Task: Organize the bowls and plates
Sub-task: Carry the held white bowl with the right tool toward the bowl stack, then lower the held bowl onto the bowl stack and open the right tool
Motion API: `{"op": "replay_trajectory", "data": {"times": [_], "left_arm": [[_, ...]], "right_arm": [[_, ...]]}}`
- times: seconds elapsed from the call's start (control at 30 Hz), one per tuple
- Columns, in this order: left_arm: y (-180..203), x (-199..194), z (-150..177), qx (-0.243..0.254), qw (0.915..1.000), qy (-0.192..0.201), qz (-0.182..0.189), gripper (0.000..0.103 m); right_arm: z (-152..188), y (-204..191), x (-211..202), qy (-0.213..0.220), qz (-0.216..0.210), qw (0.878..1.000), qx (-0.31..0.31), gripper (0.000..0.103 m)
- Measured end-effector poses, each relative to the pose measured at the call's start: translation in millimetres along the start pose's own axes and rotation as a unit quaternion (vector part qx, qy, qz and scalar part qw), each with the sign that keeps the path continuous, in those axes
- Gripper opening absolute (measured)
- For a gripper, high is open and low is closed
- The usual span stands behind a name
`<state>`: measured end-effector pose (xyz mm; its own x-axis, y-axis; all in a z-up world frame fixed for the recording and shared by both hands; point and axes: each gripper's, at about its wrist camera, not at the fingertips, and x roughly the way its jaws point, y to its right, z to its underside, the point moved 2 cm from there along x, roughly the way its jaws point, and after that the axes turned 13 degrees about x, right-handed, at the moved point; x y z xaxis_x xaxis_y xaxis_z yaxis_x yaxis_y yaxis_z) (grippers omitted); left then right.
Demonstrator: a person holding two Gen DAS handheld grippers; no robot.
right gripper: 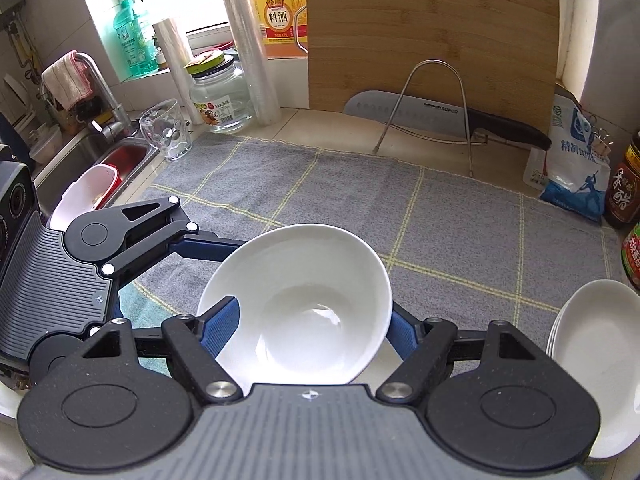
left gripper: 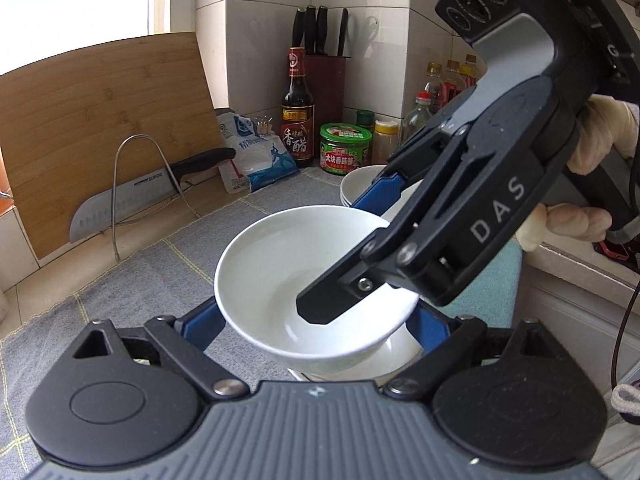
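- Left wrist view: my left gripper (left gripper: 316, 322) sits at 6 o'clock, its blue fingers (left gripper: 200, 322) set wide on either side of the white bowl (left gripper: 272, 280). They seem to press on its outer wall, so I read it as clasping the bowl.
- The bowl is at centre, tilted and off the mat, with a white dish (left gripper: 384, 364) right beneath it at 5 o'clock.
- My right gripper (left gripper: 340, 256) comes in from 2 o'clock with its fingers spread. One black fingertip (left gripper: 320, 308) is inside the bowl and the other finger passes outside the far rim.
- A stack of white dishes (left gripper: 358, 184) sits just behind, toward 1 o'clock.
- At 12 o'clock are a vinegar bottle (left gripper: 297, 112) and a green-lidded jar (left gripper: 345, 148). At 9 o'clock a bamboo cutting board (left gripper: 100, 120) leans behind a knife (left gripper: 132, 204) in a wire rack (left gripper: 140, 184).
- Right wrist view: the bowl (right gripper: 296, 308) fills the centre between the right gripper's parted fingers. The left pad overlaps the near rim and the right pad sits outside the wall.
- The left gripper reaches in from 9 o'clock and touches the bowl's outside.
- The grey checked mat (right gripper: 460, 232) lies beneath, with stacked white plates (right gripper: 592, 360) at 4 o'clock, a glass cup (right gripper: 166, 130) at 10 o'clock and the sink (right gripper: 80, 160) beyond it.
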<state>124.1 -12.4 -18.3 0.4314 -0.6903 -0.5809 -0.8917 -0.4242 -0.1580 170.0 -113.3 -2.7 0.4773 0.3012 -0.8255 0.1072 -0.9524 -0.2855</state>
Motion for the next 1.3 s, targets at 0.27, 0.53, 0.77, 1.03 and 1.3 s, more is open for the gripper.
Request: {"op": "replay_trajectory", "data": {"times": [0.27, 0.53, 0.77, 1.03, 1.3], "left_arm": [[10, 15, -2, 0.004, 0.9998, -0.010, 0.019, 0.095], [12, 26, 0, 0.004, 0.9993, -0.025, 0.026, 0.095], [11, 27, 1, 0.002, 0.9992, -0.031, 0.026, 0.095], [12, 29, 0, 0.002, 0.9990, -0.035, 0.027, 0.095], [12, 31, 2, 0.001, 0.9989, -0.037, 0.030, 0.096]], "right_arm": [[10, 16, -2, -0.007, 0.008, 1.000, 0.015, 0.082], [16, 26, 5, -0.017, 0.004, 1.000, 0.022, 0.082], [17, 29, 12, -0.021, 0.003, 1.000, 0.022, 0.082], [18, 28, 15, -0.021, 0.007, 1.000, 0.018, 0.082], [18, 28, 15, -0.015, 0.011, 1.000, 0.017, 0.082]]}}
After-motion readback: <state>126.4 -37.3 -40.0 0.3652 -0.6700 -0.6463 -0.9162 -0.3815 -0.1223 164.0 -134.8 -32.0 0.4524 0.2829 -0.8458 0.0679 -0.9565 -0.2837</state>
